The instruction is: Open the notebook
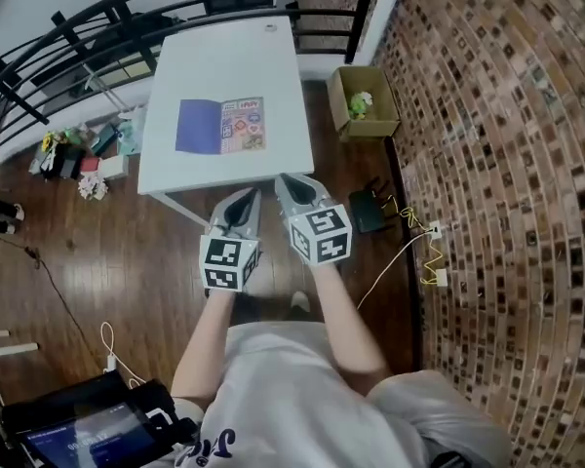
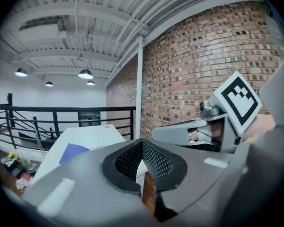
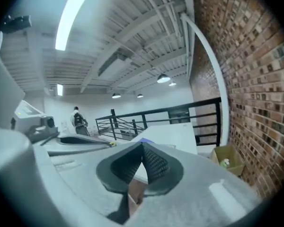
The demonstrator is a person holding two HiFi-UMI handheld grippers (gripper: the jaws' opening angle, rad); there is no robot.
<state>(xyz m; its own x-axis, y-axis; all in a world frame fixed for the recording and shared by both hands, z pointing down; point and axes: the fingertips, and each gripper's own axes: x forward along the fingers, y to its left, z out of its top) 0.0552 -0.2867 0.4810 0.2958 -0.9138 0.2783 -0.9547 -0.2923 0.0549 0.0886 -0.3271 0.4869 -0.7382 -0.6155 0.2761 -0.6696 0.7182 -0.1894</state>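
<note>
Lying flat on the near half of the white counter [image 1: 229, 61]: one notebook [image 1: 221, 126], spread to show a plain blue left half and a colour-printed right half, its long side parallel to the counter's near edge, nothing touching it. Left tongs [image 1: 236, 213]: pressed together at the tips, nothing between them, held over the wooden floor [image 1: 97, 261] just short of the counter's near edge, pointing toward the notebook. Right tongs [image 1: 291, 191]: likewise pressed together and empty, just beside the left pair and slightly farther forward, its tip at the counter's near edge. Both are well apart from the notebook. Right of the counter: an open cardboard box [image 1: 364, 102] on the floor against the brick wall [image 1: 507, 164], holding a small green-and-white item. Near the wall: a black device [image 1: 370, 211] and a yellow cable [image 1: 424, 247]. Far and left of the counter: black railing [image 1: 78, 27]. Left on the floor: assorted small clutter [image 1: 73, 154].
</note>
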